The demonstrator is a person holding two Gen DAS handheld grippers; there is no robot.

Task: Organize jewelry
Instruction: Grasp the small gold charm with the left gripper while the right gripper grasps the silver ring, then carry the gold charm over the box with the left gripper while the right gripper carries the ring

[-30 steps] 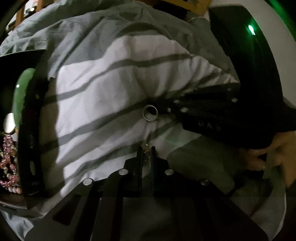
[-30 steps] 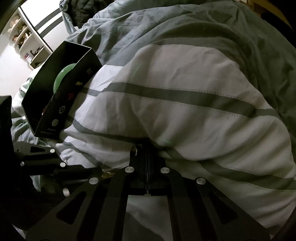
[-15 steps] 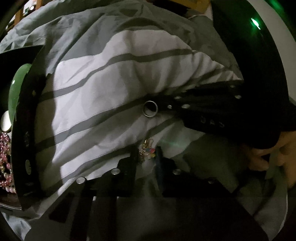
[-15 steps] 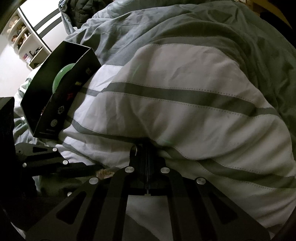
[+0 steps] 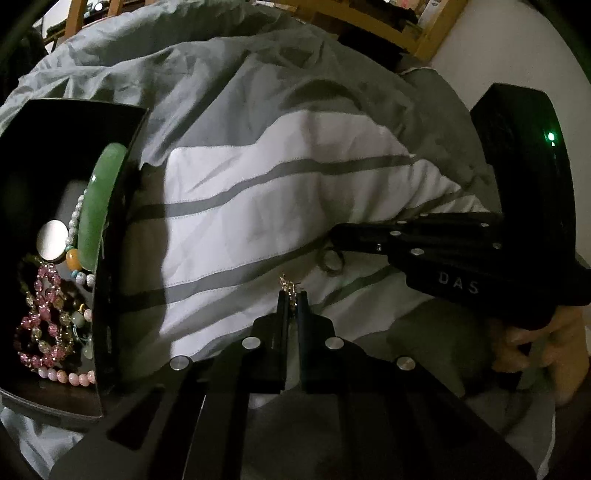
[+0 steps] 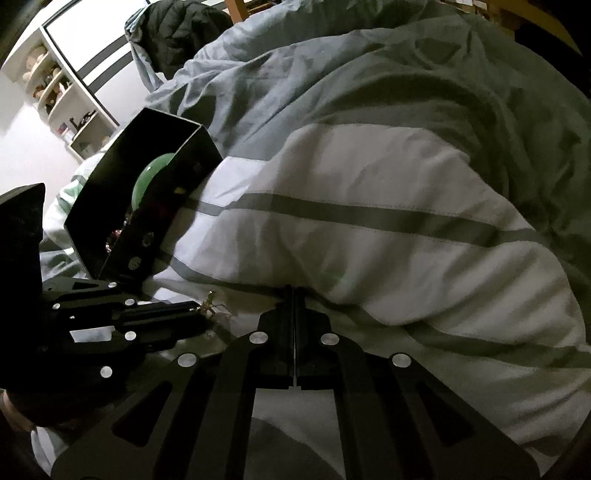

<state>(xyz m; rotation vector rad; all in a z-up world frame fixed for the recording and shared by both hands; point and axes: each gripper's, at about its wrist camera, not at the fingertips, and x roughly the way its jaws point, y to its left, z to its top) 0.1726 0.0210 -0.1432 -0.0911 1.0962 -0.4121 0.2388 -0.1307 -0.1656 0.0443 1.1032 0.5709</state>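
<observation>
My left gripper [image 5: 292, 295] is shut on a small gold charm piece [image 5: 287, 283], held just above the striped duvet; it also shows in the right wrist view [image 6: 209, 306]. My right gripper [image 6: 294, 291] is shut on a silver ring [image 5: 331, 260], seen at its tip in the left wrist view. A black jewelry box [image 5: 110, 266] lies open at the left, holding a green bangle [image 5: 96, 210], pink bead bracelets [image 5: 40, 325] and other beads. The box also shows in the right wrist view [image 6: 155, 229].
A grey and white striped duvet [image 5: 266, 192] covers the bed under both grippers and bulges up behind them. Wooden furniture [image 5: 406, 33] stands beyond the bed. White shelves [image 6: 55, 92] stand at the far left.
My left gripper opened around the gold charm piece, then shut on it and lifted back, bringing the box more into view. My right gripper stays shut on the ring.
</observation>
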